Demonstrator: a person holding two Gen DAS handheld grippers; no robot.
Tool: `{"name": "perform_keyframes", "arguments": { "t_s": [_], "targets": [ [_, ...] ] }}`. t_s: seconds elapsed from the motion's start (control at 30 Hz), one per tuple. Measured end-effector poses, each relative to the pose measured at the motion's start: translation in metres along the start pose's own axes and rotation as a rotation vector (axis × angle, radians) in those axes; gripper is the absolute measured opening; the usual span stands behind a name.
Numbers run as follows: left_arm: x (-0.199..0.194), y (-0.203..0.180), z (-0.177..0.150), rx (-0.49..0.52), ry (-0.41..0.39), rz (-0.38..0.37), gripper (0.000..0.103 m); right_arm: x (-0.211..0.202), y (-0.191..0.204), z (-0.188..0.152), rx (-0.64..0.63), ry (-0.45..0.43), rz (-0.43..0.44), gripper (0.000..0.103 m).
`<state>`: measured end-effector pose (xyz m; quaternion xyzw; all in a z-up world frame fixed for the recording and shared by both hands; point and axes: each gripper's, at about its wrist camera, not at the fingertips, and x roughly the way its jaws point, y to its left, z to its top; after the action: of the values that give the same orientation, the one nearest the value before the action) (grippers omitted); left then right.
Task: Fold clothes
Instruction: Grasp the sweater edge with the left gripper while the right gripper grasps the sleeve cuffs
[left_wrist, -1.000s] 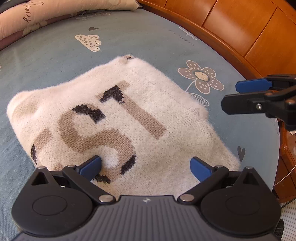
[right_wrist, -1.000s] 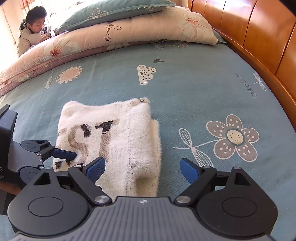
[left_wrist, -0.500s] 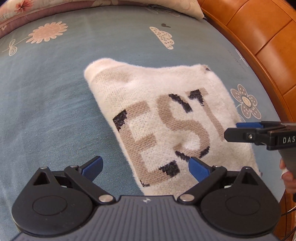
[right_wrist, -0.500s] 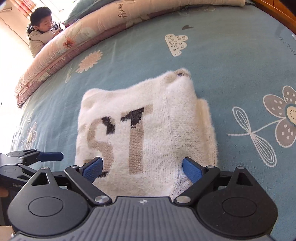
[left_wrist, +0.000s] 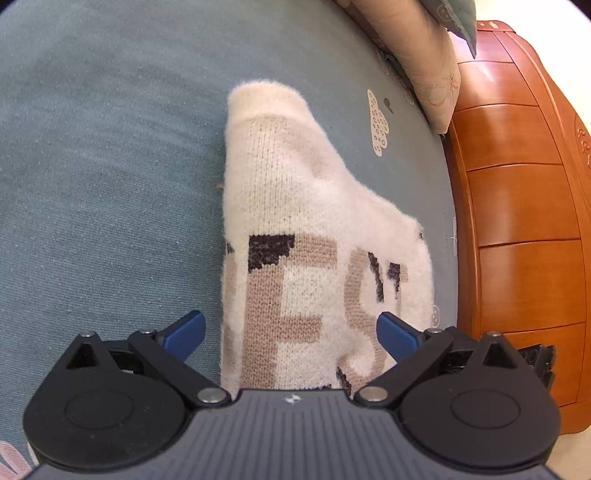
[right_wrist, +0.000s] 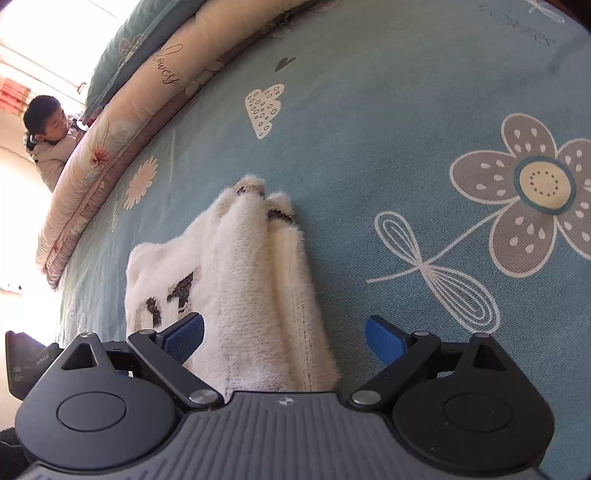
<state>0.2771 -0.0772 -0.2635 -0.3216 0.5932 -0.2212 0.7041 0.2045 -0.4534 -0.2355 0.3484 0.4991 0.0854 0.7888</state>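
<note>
- Left gripper (left_wrist: 291, 331) has swung round in the last second: it now looks along the sweater (left_wrist: 314, 236) from its left edge, jaws spread wide, nothing pinched, low over the knit.
- The sweater lies folded into a compact stack on the blue bedsheet (left_wrist: 110, 166), lettered panel up, near the wooden headboard (left_wrist: 517, 206).
- Right gripper (right_wrist: 284, 334) has dropped in close too, released, jaws straddling the stacked right-hand edge (right_wrist: 266, 280).
- Both closing in on opposite sides: my guess, either another fold or picking up the finished bundle.

sweater (left_wrist: 314, 229) on bed (left_wrist: 110, 184), headboard (left_wrist: 517, 221) right
</note>
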Motion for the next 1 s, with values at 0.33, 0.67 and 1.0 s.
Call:
{"name": "perform_keyframes", "arguments": {
  "t_s": [0.33,0.67,1.0],
  "targets": [
    [0.042,-0.015,-0.002,0.039,0.127,0.044,0.099,0.041,-0.053,0.017,0.215,0.101,0.176,0.100],
    [0.062,-0.020,0.002,-0.004,0.149,0.044,0.102,0.055,-0.049,0.012,0.212,0.157,0.284,0.103],
    [0.053,-0.029,0.009,0.008,0.120,0.047,0.101,0.084,-0.020,0.041,0.122,0.215,0.297,0.103]
  ]
}}
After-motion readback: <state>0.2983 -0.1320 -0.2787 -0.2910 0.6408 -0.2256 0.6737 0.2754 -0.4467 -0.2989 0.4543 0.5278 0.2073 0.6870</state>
